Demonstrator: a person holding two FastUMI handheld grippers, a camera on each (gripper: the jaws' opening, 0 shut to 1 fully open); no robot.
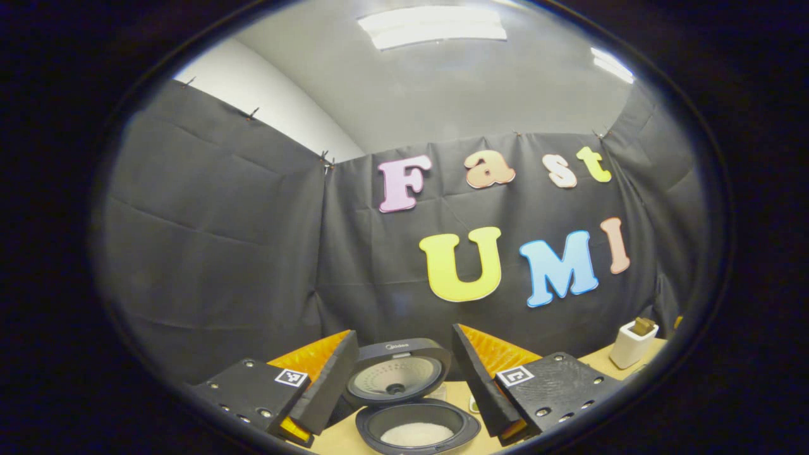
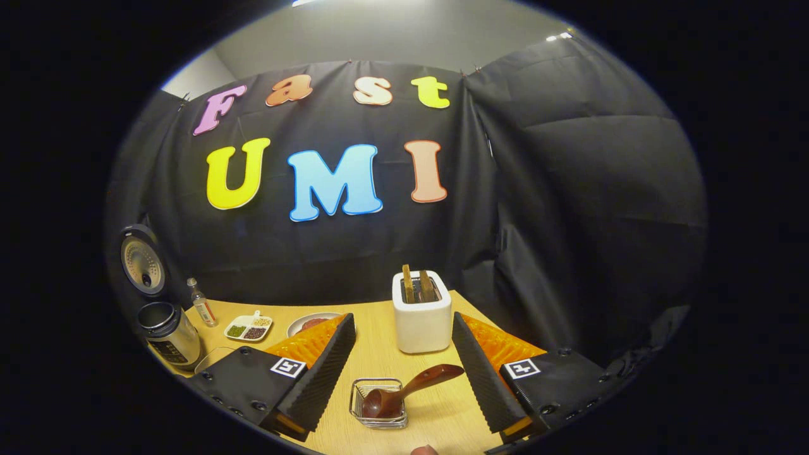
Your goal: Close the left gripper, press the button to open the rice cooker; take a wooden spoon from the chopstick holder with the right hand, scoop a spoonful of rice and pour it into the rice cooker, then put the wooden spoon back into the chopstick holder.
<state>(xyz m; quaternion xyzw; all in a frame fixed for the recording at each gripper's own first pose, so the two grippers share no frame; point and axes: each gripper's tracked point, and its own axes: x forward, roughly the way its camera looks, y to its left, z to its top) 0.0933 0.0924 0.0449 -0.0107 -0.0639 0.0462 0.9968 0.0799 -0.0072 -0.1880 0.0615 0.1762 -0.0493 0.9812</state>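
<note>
Nearest in the left gripper view, the left tool (image 1: 399, 373) stood wide open, its two fingers spread well apart and holding nothing. Between them, on the wooden surface (image 1: 338, 442), sat the rice cooker (image 1: 414, 430) with its lid (image 1: 398, 378) raised upright behind the pot; white rice (image 1: 417, 434) lay in the bottom of the inner pot. Farther off to the right stood a white toaster (image 1: 632, 344).

Likewise, in the right gripper view the right tool (image 2: 404, 373) was wide open and empty, touching nothing. Between its fingers, close in, a small clear square container (image 2: 366, 414) rested on the surface (image 2: 379, 354), with the wooden spoon (image 2: 407, 388) lying in it, bowl down in the container and handle slanting up to the right over the rim. Beyond it stood the toaster (image 2: 421, 322) with two slices upright in its slots. Farther left were a divided dish of grains (image 2: 249, 328), a plate (image 2: 303, 323), a small bottle (image 2: 201, 304), the rice cooker body (image 2: 167, 335) and its open lid (image 2: 142, 262).
</note>
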